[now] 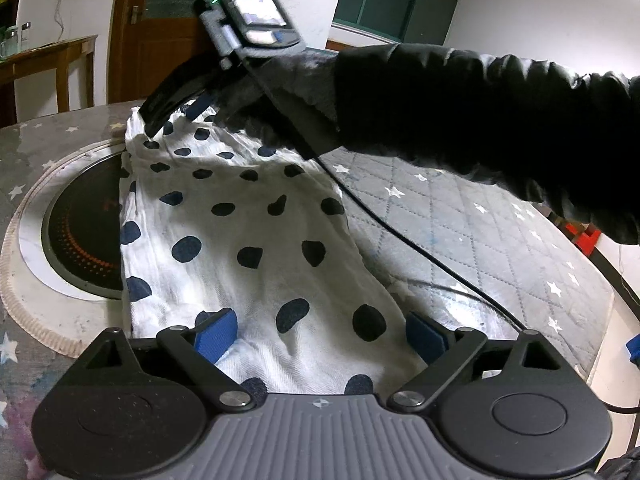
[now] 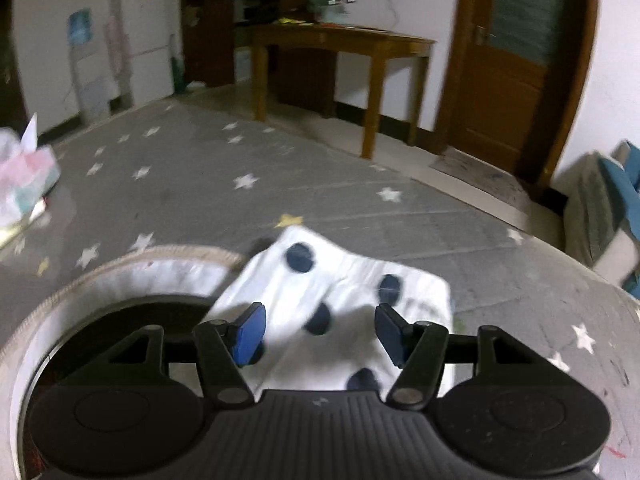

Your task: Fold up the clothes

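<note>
A white cloth with dark blue dots point(image 1: 240, 220) lies stretched along the grey star-patterned table cover point(image 1: 460, 220). My left gripper point(image 1: 320, 340) stands wide open over the cloth's near end, its blue pads on either side and not pressing it. At the far end, a gloved hand in a black sleeve holds my right gripper point(image 1: 176, 118) over the cloth's edge. In the right wrist view the right gripper point(image 2: 320, 332) is open, and the dotted cloth point(image 2: 340, 292) lies flat between and beneath its blue pads. That view is slightly blurred.
A round black cooktop point(image 1: 84, 236) in a white ring sits in the table, partly under the cloth's left side. A black cable point(image 1: 400, 236) trails across the cover. A tissue pack point(image 2: 24, 176) lies far left. A wooden side table point(image 2: 340, 40) and a door stand beyond.
</note>
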Available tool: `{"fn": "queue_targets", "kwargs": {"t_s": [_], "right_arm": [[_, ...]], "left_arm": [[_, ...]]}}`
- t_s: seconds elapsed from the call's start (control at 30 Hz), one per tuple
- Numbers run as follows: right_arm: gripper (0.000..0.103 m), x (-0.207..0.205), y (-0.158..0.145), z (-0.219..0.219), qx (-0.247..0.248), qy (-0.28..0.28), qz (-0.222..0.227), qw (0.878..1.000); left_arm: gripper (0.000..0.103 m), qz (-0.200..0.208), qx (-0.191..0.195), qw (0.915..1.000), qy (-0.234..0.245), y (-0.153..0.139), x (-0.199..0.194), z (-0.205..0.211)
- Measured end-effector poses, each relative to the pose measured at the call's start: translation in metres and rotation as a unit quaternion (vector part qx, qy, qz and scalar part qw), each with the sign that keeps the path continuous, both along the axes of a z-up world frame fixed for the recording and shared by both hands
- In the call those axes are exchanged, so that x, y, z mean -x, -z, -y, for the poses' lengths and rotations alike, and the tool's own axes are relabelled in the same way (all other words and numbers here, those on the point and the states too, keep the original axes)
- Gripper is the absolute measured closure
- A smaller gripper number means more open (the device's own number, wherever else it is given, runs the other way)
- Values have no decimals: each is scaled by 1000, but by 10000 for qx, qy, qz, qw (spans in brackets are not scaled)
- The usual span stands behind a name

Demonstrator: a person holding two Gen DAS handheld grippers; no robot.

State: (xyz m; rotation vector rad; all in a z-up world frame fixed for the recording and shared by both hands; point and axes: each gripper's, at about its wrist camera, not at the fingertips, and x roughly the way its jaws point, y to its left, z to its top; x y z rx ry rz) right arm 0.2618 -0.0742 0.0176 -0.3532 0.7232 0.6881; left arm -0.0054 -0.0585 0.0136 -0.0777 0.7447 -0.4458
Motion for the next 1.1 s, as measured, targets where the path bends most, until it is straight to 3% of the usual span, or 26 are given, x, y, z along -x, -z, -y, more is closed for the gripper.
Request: {"fn": "queue_targets", "kwargs": {"t_s": [0.07,0.3,0.43,0.57,0.7,0.93,1.03,1.1], "right_arm": [[40,0,8,-9,128,-41,92,9999],[38,-12,4,-13,-94,130,224,9996],[37,-18,-8,8,-377,233,111,9990],[37,-29,-11,32,-328,456,107,9984],[37,-45,-3,52,-413,738,-84,9964],[38,-60,14,64,-773,718,-326,9939],[46,-61,14,64,-811,625,-304,9943],[60,-61,13,66,-879,544,-340,9941]], "left_arm": [[9,-6,18,10000,-5,0,-1,-1],[8,-13,24,10000,9,2,-2,2],[8,-18,41,10000,5,2,-3,1],[8,-22,46,10000,0,1,-3,1],[7,-34,33,10000,1,1,-4,3],[5,-63,-16,10000,8,1,-5,4],[4,-72,-53,10000,11,1,-5,6],[4,-77,-81,9999,-1,1,-5,6]]}}
